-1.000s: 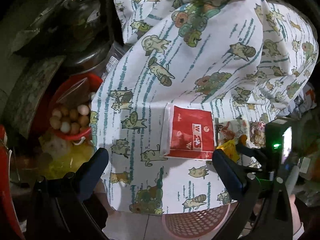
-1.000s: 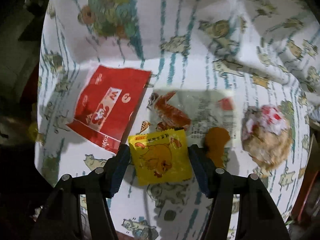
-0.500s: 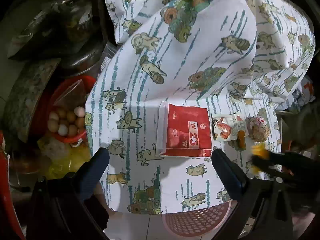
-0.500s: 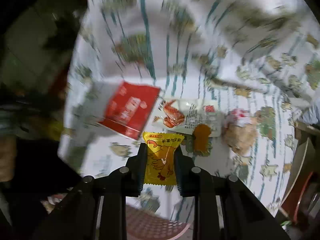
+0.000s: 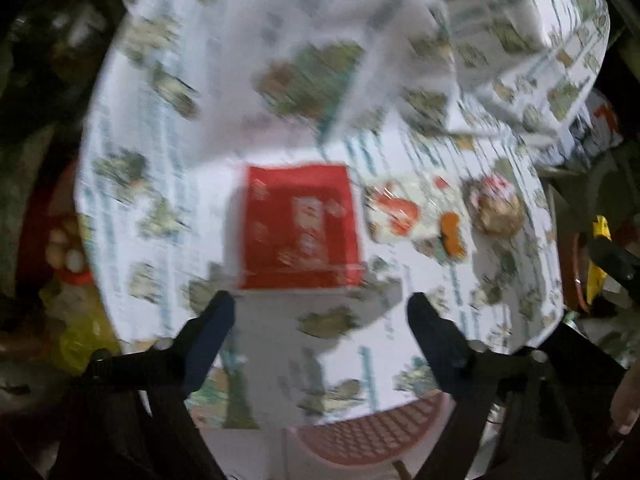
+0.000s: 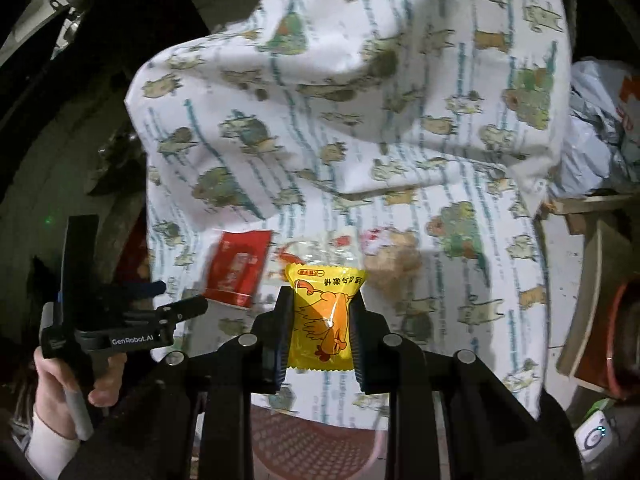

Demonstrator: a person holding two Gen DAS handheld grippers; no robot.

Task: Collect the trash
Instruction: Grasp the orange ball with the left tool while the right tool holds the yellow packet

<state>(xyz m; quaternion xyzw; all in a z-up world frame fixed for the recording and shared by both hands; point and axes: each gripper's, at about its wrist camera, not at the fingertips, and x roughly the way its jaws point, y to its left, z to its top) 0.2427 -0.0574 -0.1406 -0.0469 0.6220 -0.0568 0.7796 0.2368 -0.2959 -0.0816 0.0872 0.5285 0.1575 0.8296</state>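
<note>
On the cloth-covered table: a cartoon-print tablecloth (image 6: pixel 340 128) bears the litter not yet collected.
Right gripper (image 6: pixel 320 320): jaws clamped on a yellow chicken-print sachet (image 6: pixel 325 316), held clear above the cloth.
Left gripper (image 5: pixel 320 320): jaws spread wide, nothing between them, poised just short of the red packet (image 5: pixel 298 226); the view is motion-blurred.
Remaining trash: red packet lying flat; beside it a clear wrapper with red print (image 5: pixel 394 210), a small orange scrap (image 5: pixel 452 232), and a crumpled brownish wad (image 5: pixel 496 210) furthest right.
Receptacle: a pink mesh basket (image 6: pixel 316 448) shows below the table's near edge, apparently the bin.
Step in hand: judged to be carrying the sachet off the table toward disposal.
Next move: lower the sachet over the basket and part the jaws; the left tool would need to descend flat onto the red packet's edge.
Risk: thin packet may slide on cloth rather than lift.
</note>
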